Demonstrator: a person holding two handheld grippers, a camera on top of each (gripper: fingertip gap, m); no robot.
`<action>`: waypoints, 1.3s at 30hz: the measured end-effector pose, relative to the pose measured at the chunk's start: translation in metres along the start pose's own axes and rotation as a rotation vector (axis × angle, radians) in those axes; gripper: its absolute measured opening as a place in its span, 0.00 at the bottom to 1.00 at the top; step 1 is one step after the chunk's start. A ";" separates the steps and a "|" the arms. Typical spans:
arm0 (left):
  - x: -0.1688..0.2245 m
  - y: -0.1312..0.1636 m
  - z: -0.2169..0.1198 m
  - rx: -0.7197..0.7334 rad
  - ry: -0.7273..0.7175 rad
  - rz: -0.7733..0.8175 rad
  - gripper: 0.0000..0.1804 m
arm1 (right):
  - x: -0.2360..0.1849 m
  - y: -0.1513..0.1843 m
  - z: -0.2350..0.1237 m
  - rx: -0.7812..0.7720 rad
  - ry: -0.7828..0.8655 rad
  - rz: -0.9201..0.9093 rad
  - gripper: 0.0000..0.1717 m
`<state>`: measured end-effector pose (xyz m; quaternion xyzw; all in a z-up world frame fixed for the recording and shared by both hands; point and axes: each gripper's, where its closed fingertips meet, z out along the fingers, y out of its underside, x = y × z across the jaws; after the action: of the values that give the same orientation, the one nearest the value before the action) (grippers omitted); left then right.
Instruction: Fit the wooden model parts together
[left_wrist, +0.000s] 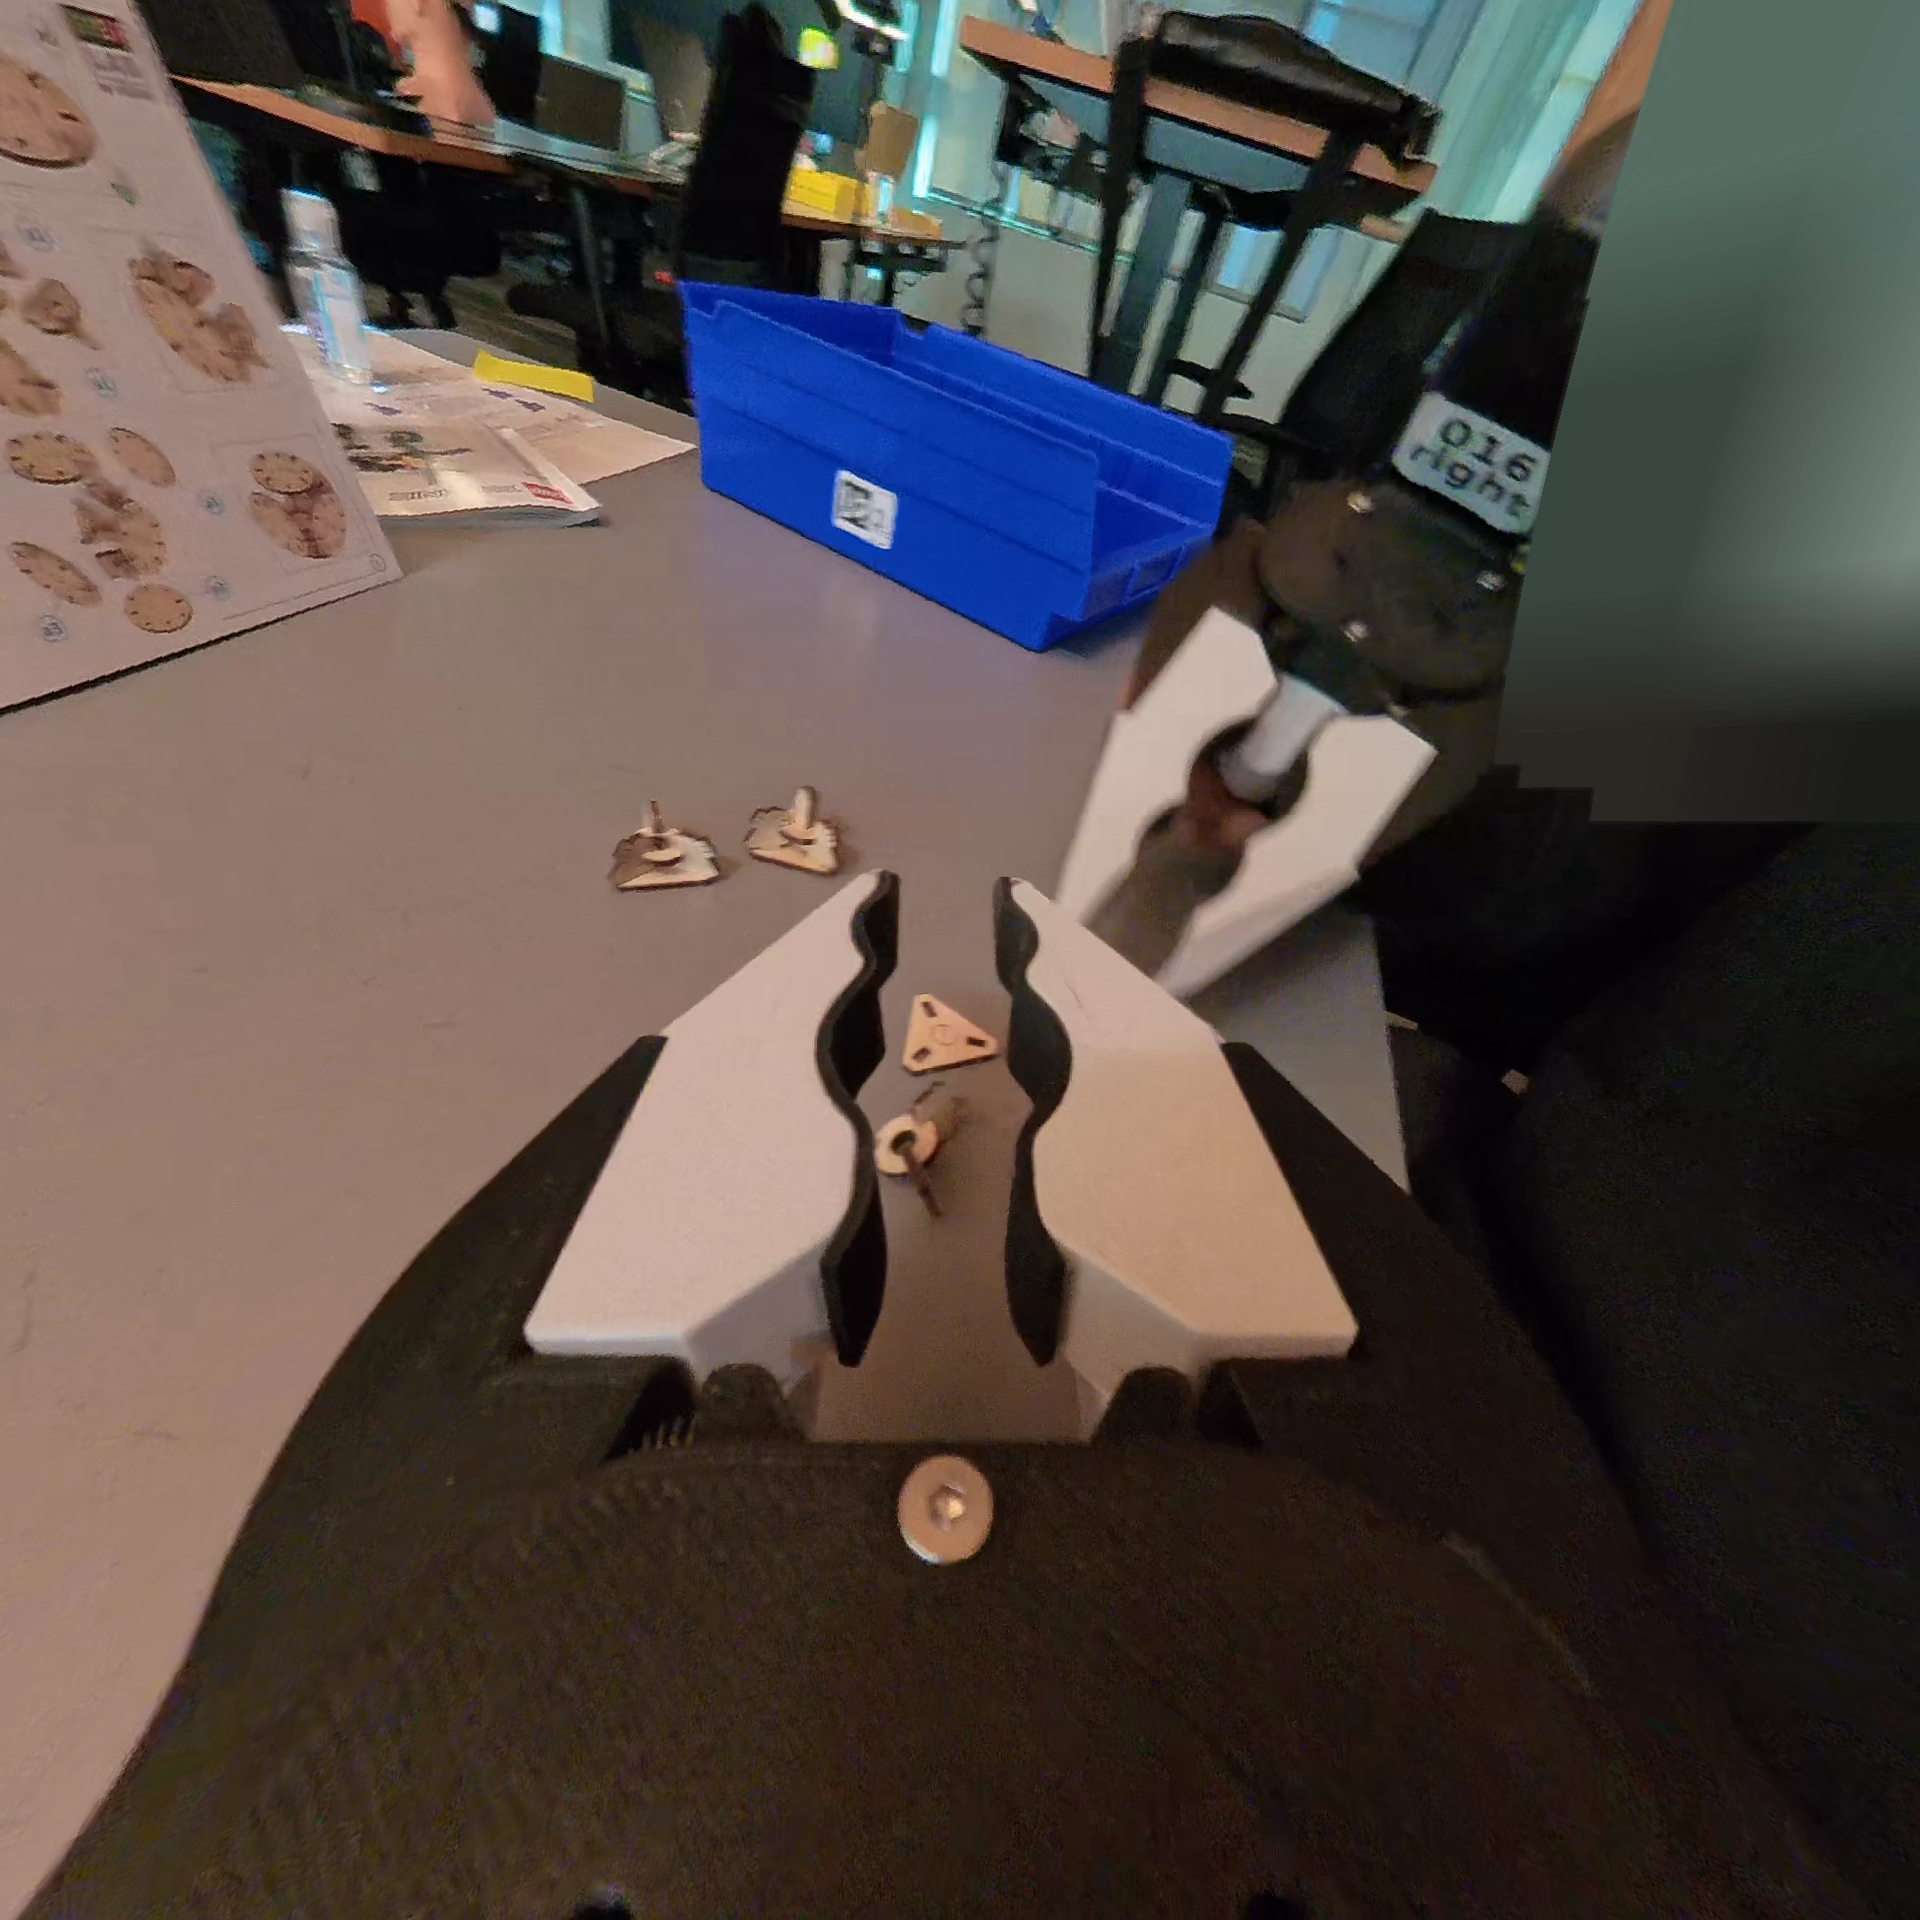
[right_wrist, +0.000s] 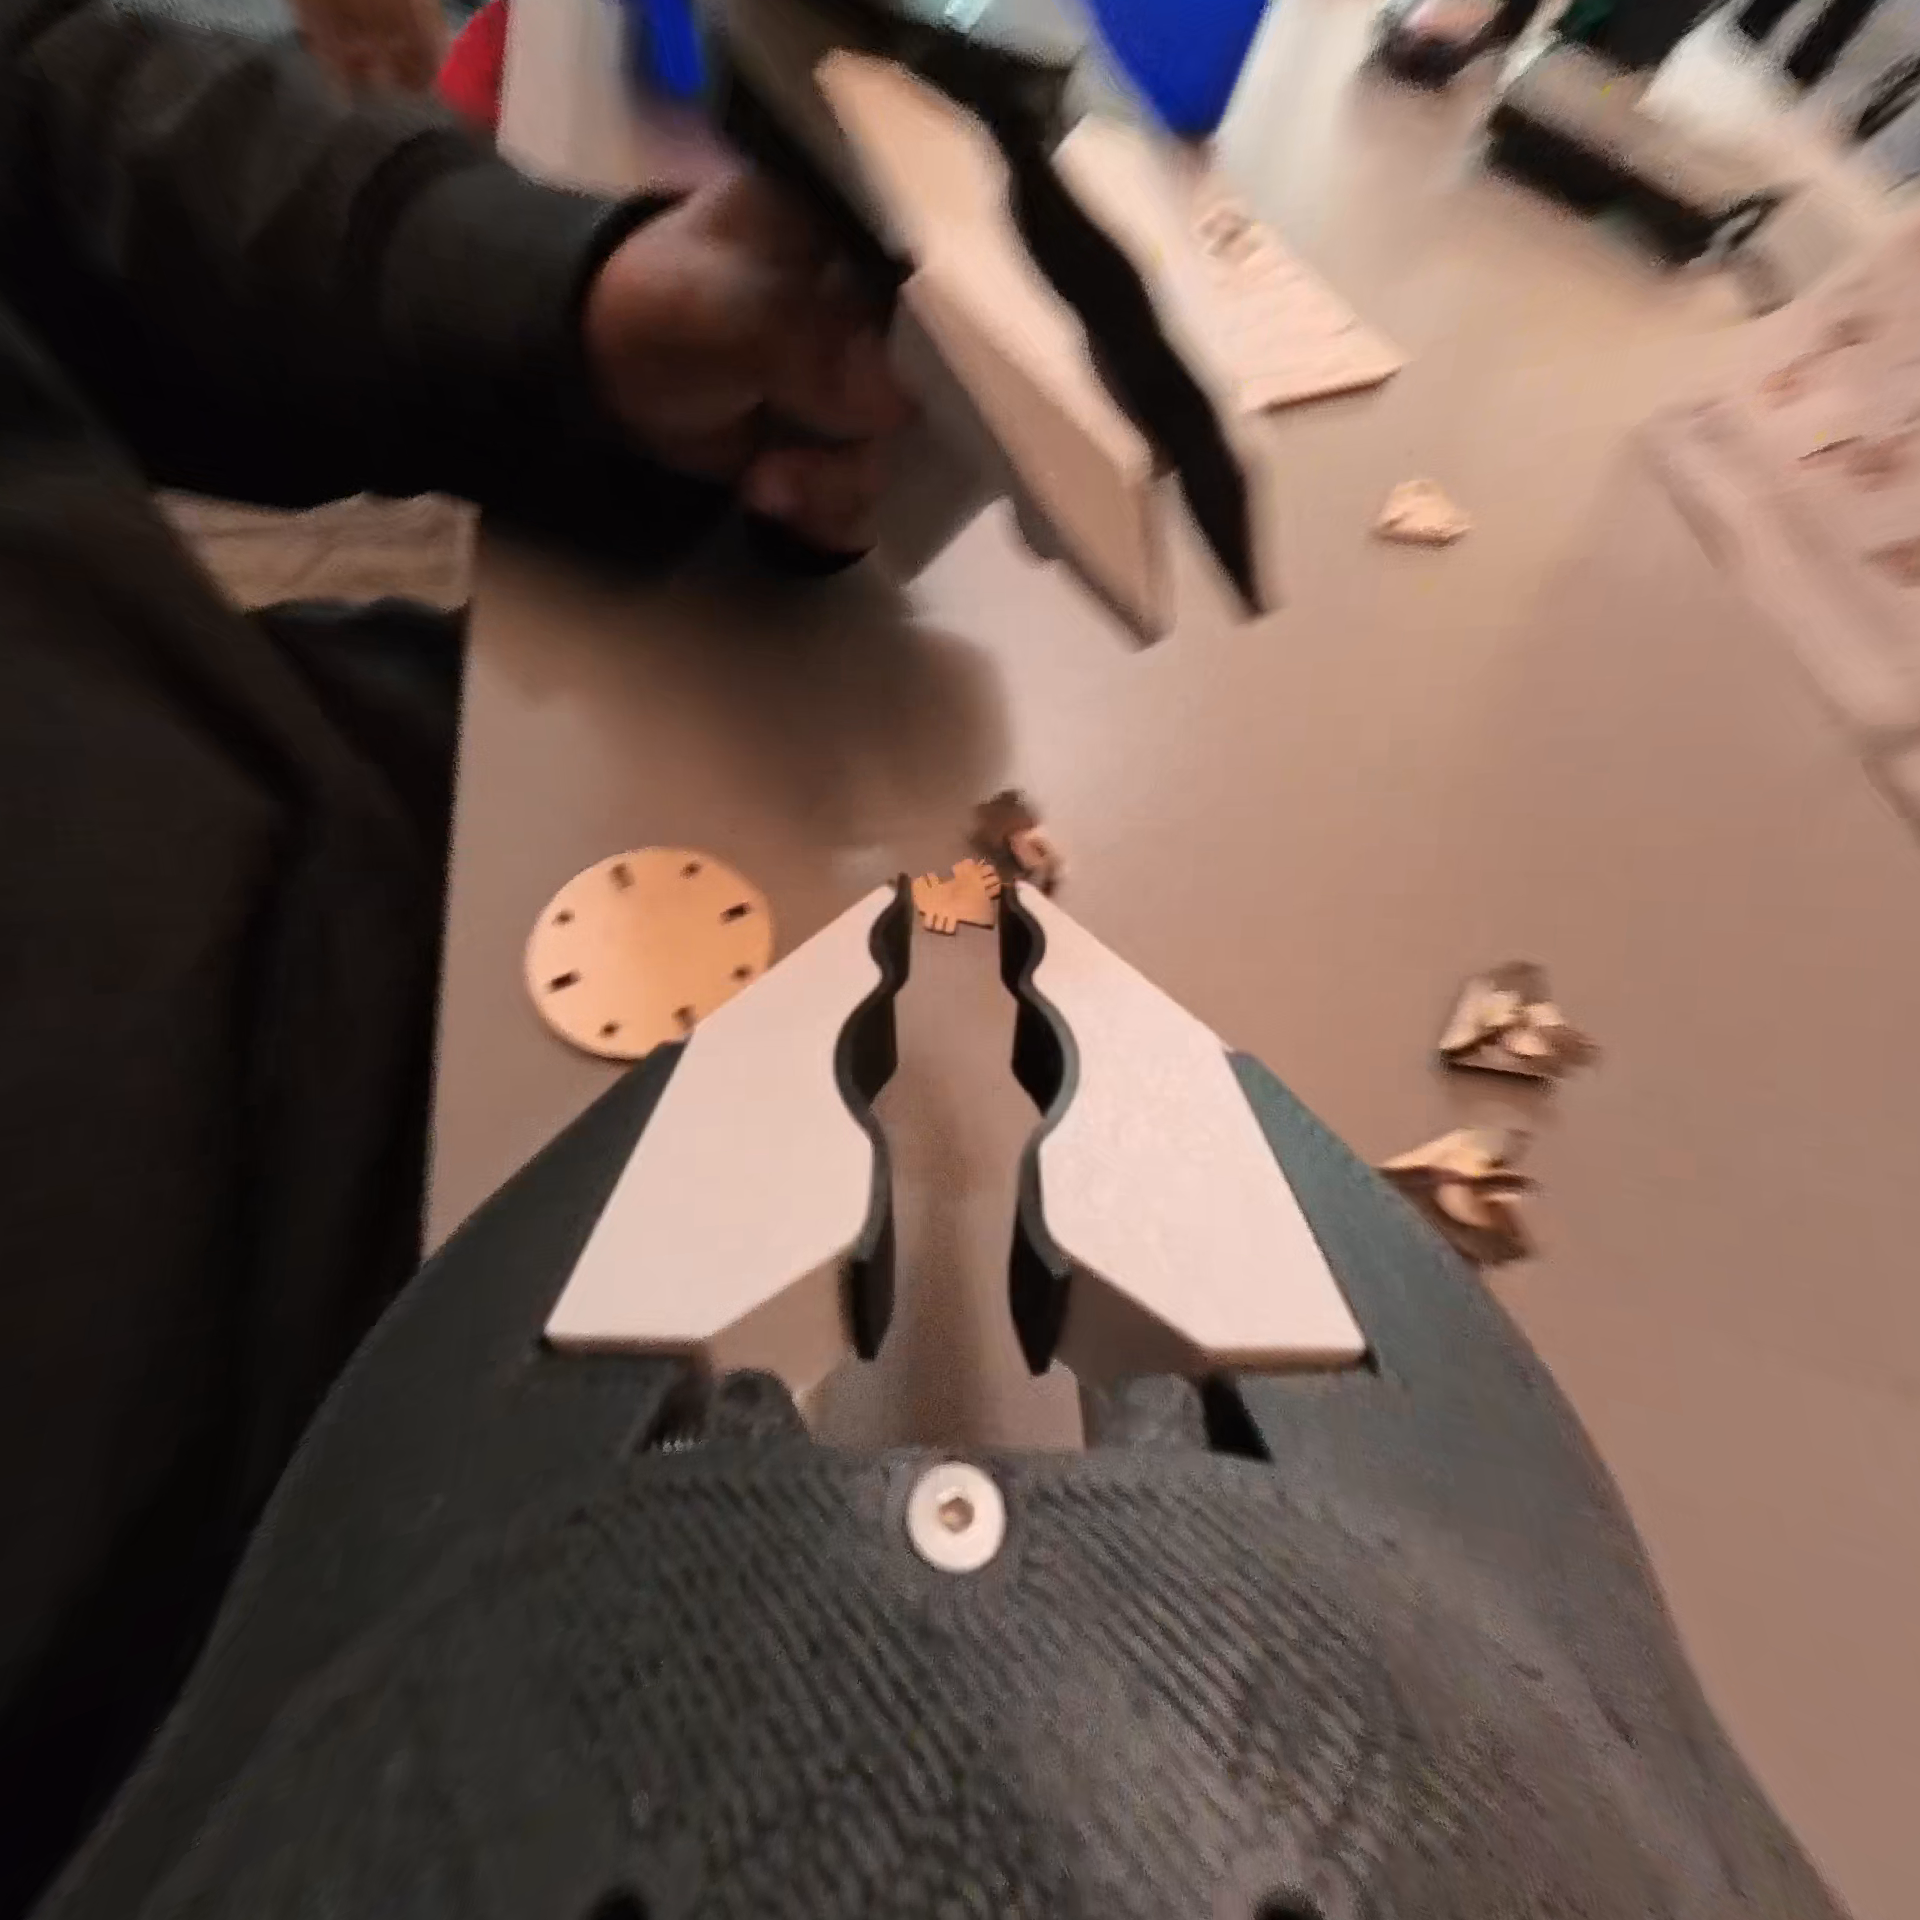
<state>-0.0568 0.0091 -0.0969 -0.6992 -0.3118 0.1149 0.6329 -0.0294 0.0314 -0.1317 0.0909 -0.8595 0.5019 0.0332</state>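
In the left wrist view my left gripper (left_wrist: 945, 883) hovers over the grey table (left_wrist: 416, 831), jaws apart with nothing between the pads. On the table below the gap lie a wooden triangle (left_wrist: 948, 1034) and a small wooden washer on a pin (left_wrist: 909, 1143). In the right wrist view my right gripper (right_wrist: 951, 896) is shut on a small toothed wooden piece (right_wrist: 956, 902) at its fingertips. A wooden disc with slots (right_wrist: 649, 951) lies just to its left. The right gripper (left_wrist: 1138, 945) also shows in the left wrist view, near the table's right edge.
Two small wooden assemblies (left_wrist: 665, 857) (left_wrist: 795, 836) stand ahead of the left gripper. A blue bin (left_wrist: 935, 457), an upright instruction sheet (left_wrist: 156, 364), booklets (left_wrist: 499, 447) and a bottle (left_wrist: 327, 291) stand farther back. More wooden assemblies (right_wrist: 1512, 1023) (right_wrist: 1465, 1184) lie right of the right gripper. One gripper's finger ends stand about 6 centimeters off the other's. My right tips are roughly 5 centimeters from the wooden triangle (left_wrist: 948, 1034).
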 end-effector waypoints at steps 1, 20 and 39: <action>0.006 0.001 0.001 -0.005 0.036 0.005 0.06 | 0.007 -0.008 -0.005 0.055 0.051 -0.026 0.09; 0.058 0.001 0.007 0.040 0.143 0.332 0.17 | -0.008 -0.052 -0.031 0.475 -0.744 0.951 0.08; 0.052 -0.011 0.000 0.061 0.429 -0.238 0.01 | 0.014 -0.065 -0.049 0.658 -0.467 0.649 0.12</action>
<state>-0.0197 0.0394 -0.0738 -0.6466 -0.2470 -0.1022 0.7145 -0.0322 0.0411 -0.0497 -0.0653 -0.6246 0.6965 -0.3472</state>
